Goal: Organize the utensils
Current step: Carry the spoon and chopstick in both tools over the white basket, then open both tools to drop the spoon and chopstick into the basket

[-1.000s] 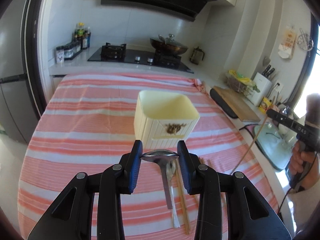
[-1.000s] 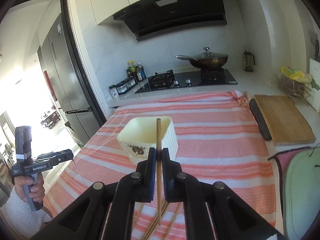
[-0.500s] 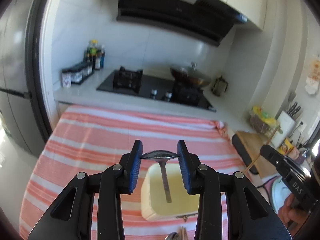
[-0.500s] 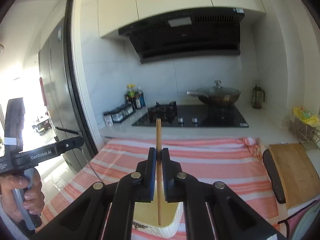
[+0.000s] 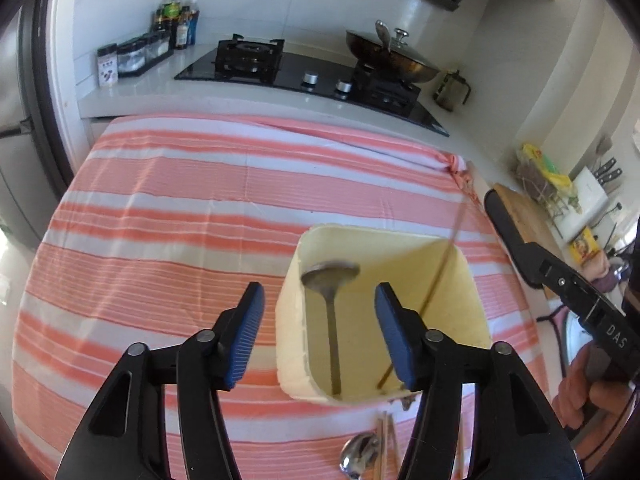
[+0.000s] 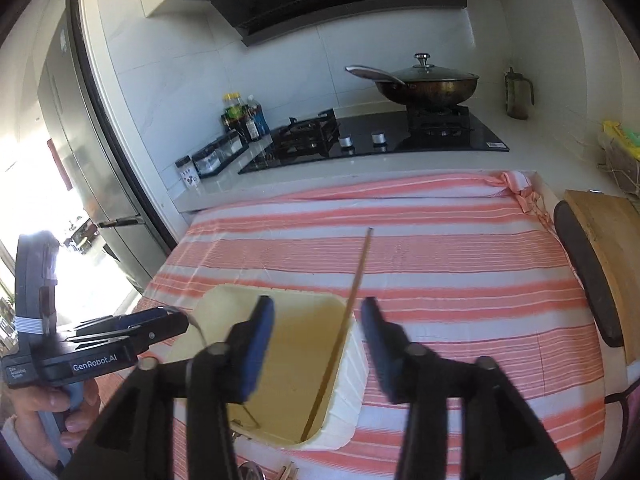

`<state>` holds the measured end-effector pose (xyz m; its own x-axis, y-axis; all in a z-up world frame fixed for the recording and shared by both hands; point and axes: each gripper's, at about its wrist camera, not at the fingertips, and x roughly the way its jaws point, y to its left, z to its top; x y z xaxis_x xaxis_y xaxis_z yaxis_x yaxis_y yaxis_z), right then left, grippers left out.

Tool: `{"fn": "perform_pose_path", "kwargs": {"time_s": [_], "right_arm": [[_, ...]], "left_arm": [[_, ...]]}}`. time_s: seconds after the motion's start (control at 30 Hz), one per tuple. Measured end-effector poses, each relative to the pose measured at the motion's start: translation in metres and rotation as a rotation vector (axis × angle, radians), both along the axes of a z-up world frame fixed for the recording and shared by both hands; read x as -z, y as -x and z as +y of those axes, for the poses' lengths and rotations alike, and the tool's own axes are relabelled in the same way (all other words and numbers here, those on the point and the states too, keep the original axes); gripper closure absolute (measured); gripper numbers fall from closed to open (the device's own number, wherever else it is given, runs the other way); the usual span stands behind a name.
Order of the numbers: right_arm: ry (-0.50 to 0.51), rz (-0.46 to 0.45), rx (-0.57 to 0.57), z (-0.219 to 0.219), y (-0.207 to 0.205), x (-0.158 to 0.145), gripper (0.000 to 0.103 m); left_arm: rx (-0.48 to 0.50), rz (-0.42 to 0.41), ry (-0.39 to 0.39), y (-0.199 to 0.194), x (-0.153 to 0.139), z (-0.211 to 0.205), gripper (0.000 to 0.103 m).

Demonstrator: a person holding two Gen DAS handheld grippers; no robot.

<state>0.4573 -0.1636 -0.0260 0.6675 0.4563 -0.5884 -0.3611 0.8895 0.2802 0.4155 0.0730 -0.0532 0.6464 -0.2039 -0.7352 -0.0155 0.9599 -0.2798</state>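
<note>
A cream plastic holder point(image 5: 472, 300) point(image 6: 352, 356) stands on the striped cloth. A metal spoon point(image 5: 330, 276) stands in it, bowl up, beside a wooden chopstick point(image 5: 440, 272) point(image 6: 352, 292) that leans inside. My left gripper point(image 5: 316, 316) is open above the holder, jaws apart on either side of the spoon. My right gripper point(image 6: 318, 332) is open above the holder, jaws apart around the chopstick without touching it. Another spoon point(image 5: 356, 456) and chopsticks point(image 5: 384, 448) lie on the cloth in front of the holder.
The pink and white striped cloth point(image 5: 180, 208) covers the counter. A gas hob point(image 6: 376, 136) with a lidded wok point(image 6: 432, 84) is behind it. A wooden cutting board point(image 6: 604, 248) lies at the right. Spice jars and bottles point(image 5: 160, 40) stand at the back left.
Both grippers came down over the holder and opened. The spoon dropped from the left gripper and the chopstick from the right gripper into the holder.
</note>
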Motion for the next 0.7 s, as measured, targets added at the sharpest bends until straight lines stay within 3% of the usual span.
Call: {"fn": "perform_pose_path", "kwargs": {"time_s": [0.1,0.2,0.4,0.53,0.7], "right_arm": [[0.032,-0.033,-0.012,-0.012,0.026,-0.006,0.048],[0.128,-0.054,-0.038,-0.028,0.077,0.003,0.048],[0.32,0.017,0.035,-0.073,0.175,0.079,0.048],[0.362,0.11,0.098,-0.096,0.208,0.126,0.048],[0.372,0.167,0.127,-0.106,0.215,0.15,0.048]], "left_arm": [[0.017,0.004,-0.031,0.038,0.002,0.009,0.026],[0.023,0.041,-0.084,0.086,0.023,0.019,0.019],[-0.06,0.156,-0.172,0.173,0.103,0.031,0.018],[-0.109,0.152,-0.176,0.195,0.128,0.028,0.018],[-0.137,0.111,-0.254,0.194,0.132,0.022,0.017]]}}
